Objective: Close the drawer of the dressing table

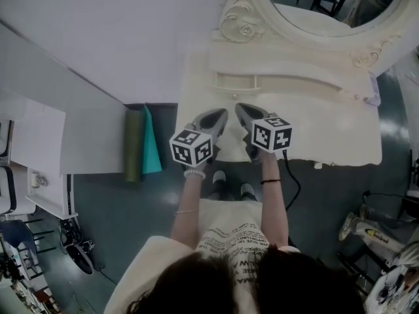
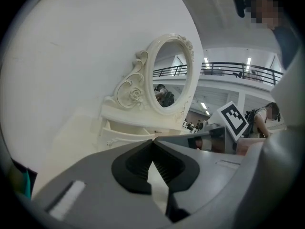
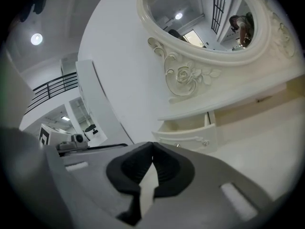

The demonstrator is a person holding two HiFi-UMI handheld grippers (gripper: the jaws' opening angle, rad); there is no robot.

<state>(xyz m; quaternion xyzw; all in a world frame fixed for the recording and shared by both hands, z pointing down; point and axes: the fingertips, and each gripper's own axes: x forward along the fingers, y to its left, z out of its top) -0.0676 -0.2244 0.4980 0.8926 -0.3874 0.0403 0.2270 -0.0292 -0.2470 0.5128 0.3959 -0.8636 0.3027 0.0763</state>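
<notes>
The cream dressing table (image 1: pixel 340 139) stands against the wall under an oval mirror (image 1: pixel 327 12). A small drawer (image 1: pixel 236 83) beneath the mirror shelf is pulled out; it also shows as the drawer (image 2: pixel 125 136) and the drawer (image 3: pixel 188 135), with a little knob on its front. My left gripper (image 1: pixel 220 114) and right gripper (image 1: pixel 241 108) hover side by side over the tabletop, just in front of the drawer and apart from it. In the left gripper view the left gripper (image 2: pixel 153 141) is shut with nothing in it. The right gripper (image 3: pixel 152 145) is shut and empty too.
A green roll (image 1: pixel 133 146) and a teal roll (image 1: pixel 150 142) lie on the floor left of the table. A white cabinet (image 1: pixel 39 175) stands at far left. Equipment (image 1: pixel 373 234) sits on the floor at lower right. A black cable (image 1: pixel 293 185) hangs from the right gripper.
</notes>
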